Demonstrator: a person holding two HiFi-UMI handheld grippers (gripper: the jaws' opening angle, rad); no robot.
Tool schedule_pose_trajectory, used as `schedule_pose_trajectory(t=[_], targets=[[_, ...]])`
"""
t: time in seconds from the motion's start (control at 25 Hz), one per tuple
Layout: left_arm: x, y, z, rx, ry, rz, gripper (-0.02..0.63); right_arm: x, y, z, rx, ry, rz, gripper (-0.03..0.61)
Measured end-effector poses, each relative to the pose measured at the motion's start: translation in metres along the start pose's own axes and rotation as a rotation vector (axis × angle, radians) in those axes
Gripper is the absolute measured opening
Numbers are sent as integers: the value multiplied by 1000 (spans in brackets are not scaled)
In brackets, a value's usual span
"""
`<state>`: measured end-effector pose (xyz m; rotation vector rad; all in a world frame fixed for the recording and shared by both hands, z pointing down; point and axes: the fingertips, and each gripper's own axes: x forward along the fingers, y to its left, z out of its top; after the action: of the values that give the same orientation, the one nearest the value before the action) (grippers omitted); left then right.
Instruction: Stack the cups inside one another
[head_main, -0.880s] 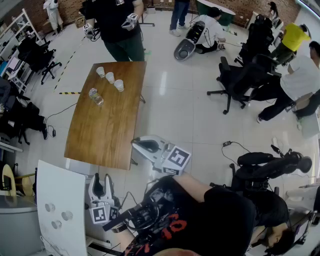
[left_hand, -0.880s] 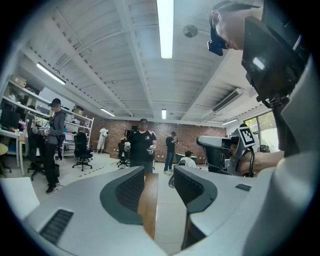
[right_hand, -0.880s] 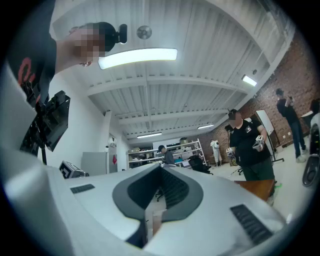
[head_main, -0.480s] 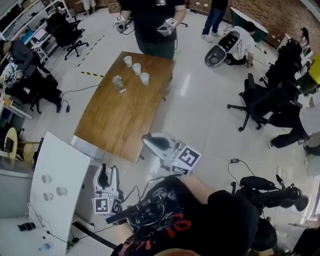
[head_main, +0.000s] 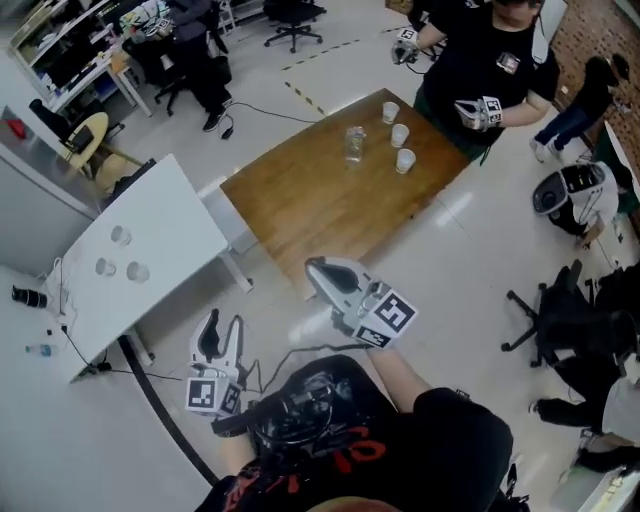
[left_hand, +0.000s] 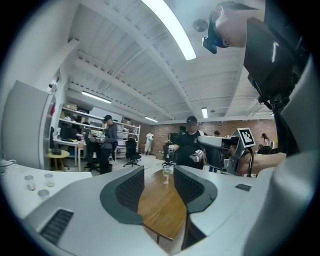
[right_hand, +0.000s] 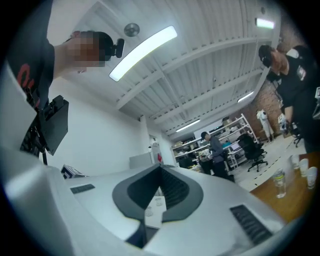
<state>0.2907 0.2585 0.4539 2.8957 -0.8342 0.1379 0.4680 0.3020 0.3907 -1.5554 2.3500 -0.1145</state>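
Three clear cups (head_main: 121, 236) stand apart on a white table (head_main: 180, 215) at my left; in the left gripper view the cups (left_hand: 39, 184) show low at the left. Three white cups (head_main: 399, 135) and a clear bottle (head_main: 354, 143) stand at the far end of a wooden table (head_main: 320, 205). My left gripper (head_main: 224, 322) is open and holds nothing, low by the white table's near corner. Above the wooden table's near edge my right gripper (head_main: 312, 265) is shut and empty. Between the open left jaws (left_hand: 159, 172) the wooden table and the bottle (left_hand: 166, 175) show.
A person in black (head_main: 480, 60) stands behind the wooden table with a gripper in each hand. Office chairs (head_main: 565, 330) stand at the right, with desks and shelves (head_main: 90, 50) at the back left. A cable (head_main: 70, 340) runs over the floor by the white table.
The head view has swung left: the wooden table has shifted to the upper right and the white table lies fuller in view. Both grippers keep their places and states.
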Motion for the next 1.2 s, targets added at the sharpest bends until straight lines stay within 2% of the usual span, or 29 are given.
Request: schedule_pose_trajectory(t=[0.16, 0.32, 0.52, 0.84, 1.04, 1.2], targets=[[-34, 21, -7, -26, 6, 134, 190, 35, 23, -13, 15, 28, 123, 5], [-63, 37, -9, -48, 0, 222, 190, 61, 44, -28, 25, 77, 195, 5], [-93, 57, -7, -71, -11, 287, 190, 81, 66, -44, 61, 128, 240, 5], [-139, 109, 3, -70, -77, 371, 190, 136, 107, -65, 43, 164, 303, 5], [-176, 154, -7, -78, -65, 430, 190, 179, 151, -80, 26, 177, 362, 5], [-186, 183, -3, -90, -18, 409, 186, 212, 176, -102, 29, 251, 391, 5]])
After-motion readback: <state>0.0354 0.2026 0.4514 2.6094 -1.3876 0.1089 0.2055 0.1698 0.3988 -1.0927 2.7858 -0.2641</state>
